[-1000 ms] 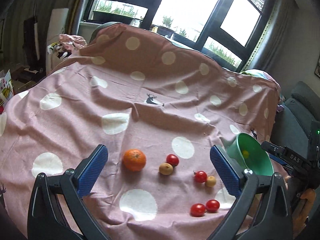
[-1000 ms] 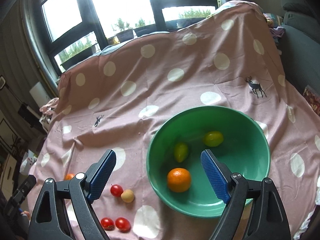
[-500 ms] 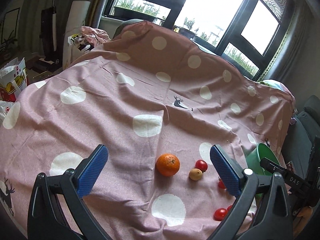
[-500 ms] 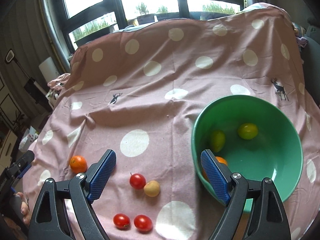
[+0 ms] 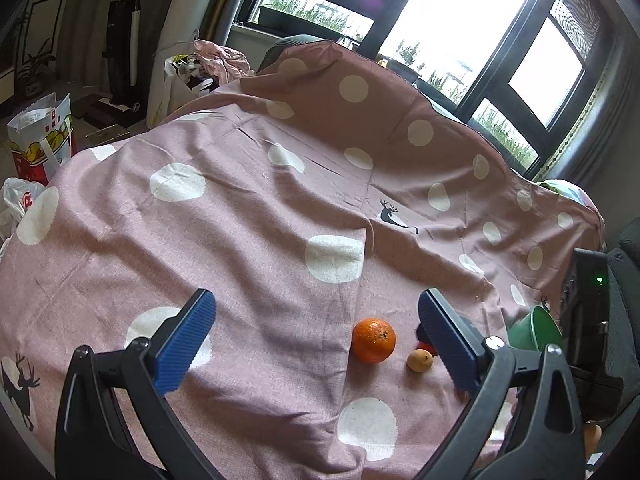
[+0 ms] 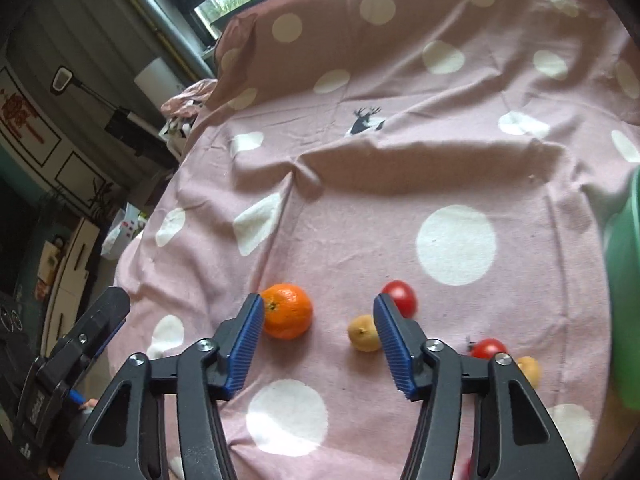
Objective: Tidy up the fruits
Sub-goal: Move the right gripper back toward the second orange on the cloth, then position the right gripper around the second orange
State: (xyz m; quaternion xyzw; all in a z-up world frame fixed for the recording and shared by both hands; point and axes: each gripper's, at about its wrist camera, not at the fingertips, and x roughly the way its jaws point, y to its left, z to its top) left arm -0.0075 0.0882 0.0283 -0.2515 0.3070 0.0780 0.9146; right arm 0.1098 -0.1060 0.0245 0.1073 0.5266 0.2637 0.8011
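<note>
A pink spotted cloth (image 6: 360,208) carries the loose fruit. In the right wrist view an orange (image 6: 288,311), a small yellow fruit (image 6: 362,333) and a red tomato (image 6: 400,296) lie just beyond my right gripper (image 6: 320,344). Its jaws are closing, half wide, and the pads press on nothing. Another tomato (image 6: 488,348) and a second yellow fruit (image 6: 528,370) sit further right. The green bowl (image 6: 624,300) is at the right edge. My left gripper (image 5: 316,344) is open and empty, with the orange (image 5: 374,340) and yellow fruit (image 5: 420,360) ahead of it to the right.
The green bowl (image 5: 536,328) peeks out at the right of the left wrist view, behind the right gripper's black body (image 5: 588,320). Beyond the cloth's left edge, bags (image 5: 40,144) stand on the floor. Windows line the far wall.
My right gripper swung left, away from the bowl and down over the loose fruit, and its jaws narrowed. The left gripper drifted left, so the fruit now sits to its right.
</note>
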